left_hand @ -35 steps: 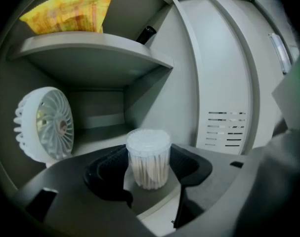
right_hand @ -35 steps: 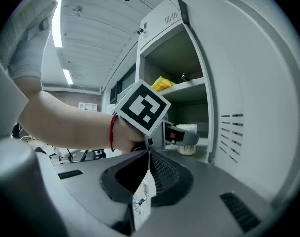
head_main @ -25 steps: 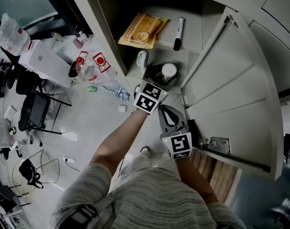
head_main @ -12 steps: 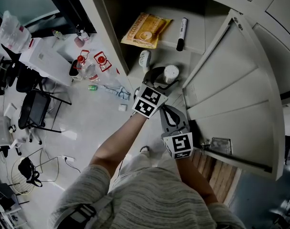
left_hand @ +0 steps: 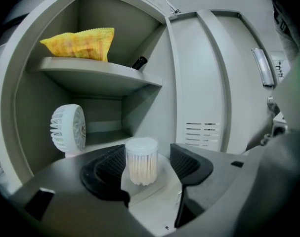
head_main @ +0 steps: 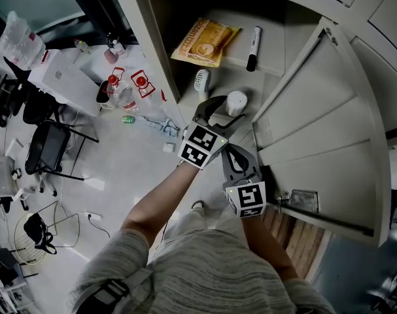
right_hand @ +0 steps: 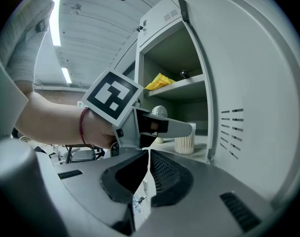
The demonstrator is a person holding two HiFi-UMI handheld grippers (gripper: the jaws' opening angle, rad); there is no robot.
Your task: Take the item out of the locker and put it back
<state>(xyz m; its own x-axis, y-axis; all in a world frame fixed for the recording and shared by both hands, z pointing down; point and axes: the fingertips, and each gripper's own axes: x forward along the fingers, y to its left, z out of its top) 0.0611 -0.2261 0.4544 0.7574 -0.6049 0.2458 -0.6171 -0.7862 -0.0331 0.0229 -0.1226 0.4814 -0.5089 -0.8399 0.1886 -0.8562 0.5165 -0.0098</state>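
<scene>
the tub of cotton swabs (left_hand: 141, 161) stands upright on the locker's lower shelf (left_hand: 101, 136), near its front edge and toward the door side; the left gripper (head_main: 221, 108) reaches in level around it, jaws spread wide, one dark pad on each side of the tub with a gap showing on both sides - nothing is gripped; further back, toward the shelf's left wall, a small white fan (left_hand: 68, 129) stands apart from the tub; on the upper shelf (left_hand: 103, 74) lies a yellow snack packet (left_hand: 80, 43) toward the left edge, and a black marker (left_hand: 139, 62) near the right back corner; the locker door (head_main: 316, 129) hangs wide open to the right; the right gripper (right_hand: 146, 157) waits outside the locker, just behind the left one - its jaws are drawn together with only a thin slit between the pads, holding nothing; in the right gripper view the tub shows past the left gripper's jaw, by the door frame.
</scene>
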